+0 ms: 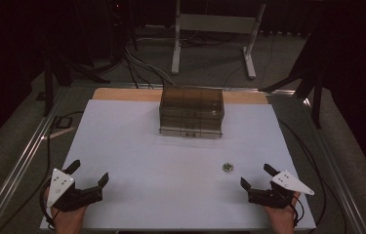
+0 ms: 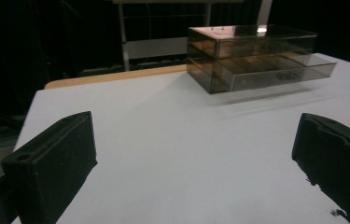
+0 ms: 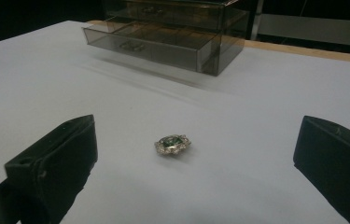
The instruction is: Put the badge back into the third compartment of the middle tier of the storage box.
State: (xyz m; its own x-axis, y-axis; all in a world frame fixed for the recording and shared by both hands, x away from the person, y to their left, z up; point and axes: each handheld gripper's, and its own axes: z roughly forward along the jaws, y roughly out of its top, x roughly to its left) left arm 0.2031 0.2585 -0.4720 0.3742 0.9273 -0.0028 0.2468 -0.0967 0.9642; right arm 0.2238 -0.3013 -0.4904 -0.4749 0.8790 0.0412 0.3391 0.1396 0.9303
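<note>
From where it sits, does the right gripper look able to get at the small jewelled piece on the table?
Probably yes: the right gripper is open, and the jewelled piece lies on bare table just ahead.

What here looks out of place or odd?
Little: the brooch lies loose on the sheet, apart from the box, whose lower drawer is pulled partly out. Nothing looks spilled or damaged.

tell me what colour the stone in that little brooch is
Green, set in silvery metal; the brooch shows best in the right gripper view.
</note>
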